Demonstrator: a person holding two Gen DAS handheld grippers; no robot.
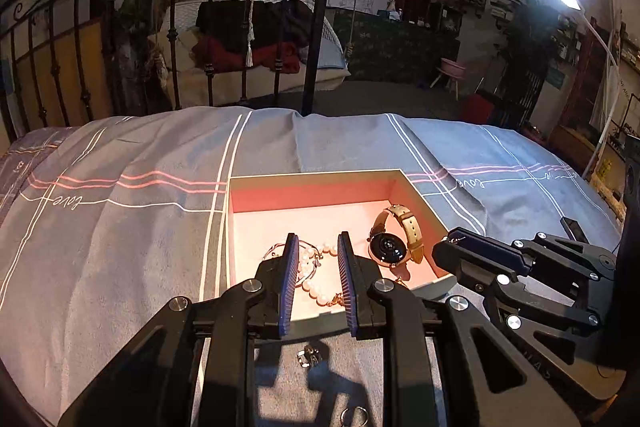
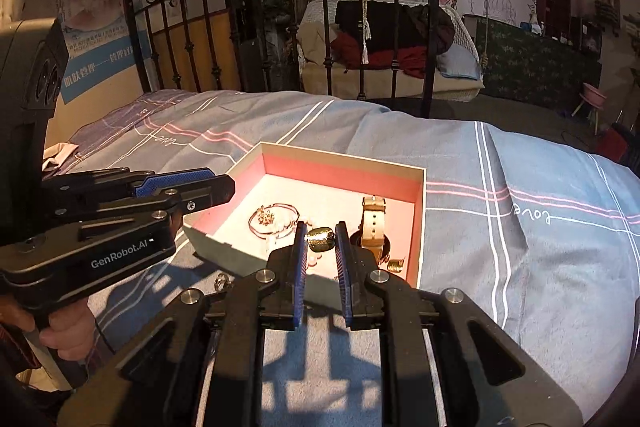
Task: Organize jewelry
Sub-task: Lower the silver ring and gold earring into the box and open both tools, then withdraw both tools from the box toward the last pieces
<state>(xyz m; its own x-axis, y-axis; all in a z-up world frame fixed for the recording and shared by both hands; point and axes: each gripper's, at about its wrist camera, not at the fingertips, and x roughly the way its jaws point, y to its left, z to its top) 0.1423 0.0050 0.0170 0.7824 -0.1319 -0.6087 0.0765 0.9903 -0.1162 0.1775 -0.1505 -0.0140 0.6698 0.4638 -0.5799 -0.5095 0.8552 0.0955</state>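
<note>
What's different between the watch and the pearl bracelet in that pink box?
The watch has a dark round case and a tan strap; the pearl bracelet is a string of pale beads. The watch lies on the right, the pearl bracelet on the left. Both rest inside the box.

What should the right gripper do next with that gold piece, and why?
Probably open the right gripper and let the gold piece drop. It appears pinched between the fingers and is already over the floor of the pink box, beside the watch.
</note>
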